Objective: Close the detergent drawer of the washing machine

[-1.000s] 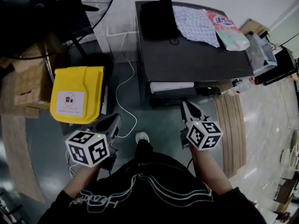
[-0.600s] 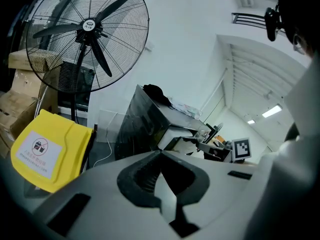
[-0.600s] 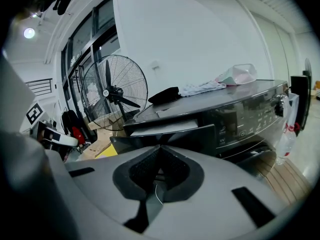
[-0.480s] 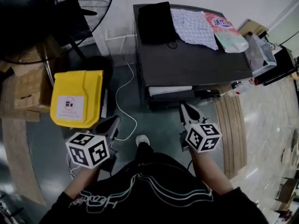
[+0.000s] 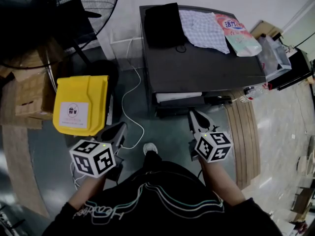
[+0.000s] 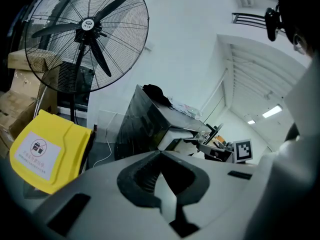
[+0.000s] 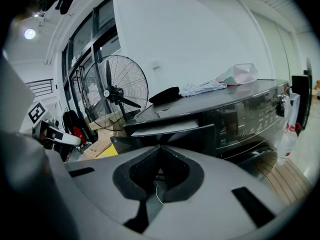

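The dark grey washing machine [image 5: 206, 68] stands ahead of me. Its detergent drawer [image 5: 179, 96] is pulled out at the front left, and its white inside shows. My right gripper [image 5: 195, 116] is shut and empty, its tip just short of the drawer's right end. In the right gripper view the drawer's dark front [image 7: 167, 130] lies straight beyond the closed tip [image 7: 160, 147]. My left gripper [image 5: 119, 130] is also shut and empty, lower left of the machine, apart from it. From the left gripper view [image 6: 160, 153] the drawer [image 6: 179, 134] juts from the machine's side.
A yellow bin [image 5: 81, 103] sits on the floor at left, with cardboard boxes [image 5: 27, 90] and a large fan [image 5: 78, 6] behind it. A white cable [image 5: 129, 100] runs over the floor. A black cloth [image 5: 165, 21], a checked cloth [image 5: 203, 29] and a detergent bag [image 5: 237, 33] lie on the machine.
Almost nothing: my right gripper has edged slightly left and the view has shifted a little. The drawer stays pulled out, both grippers stay shut.
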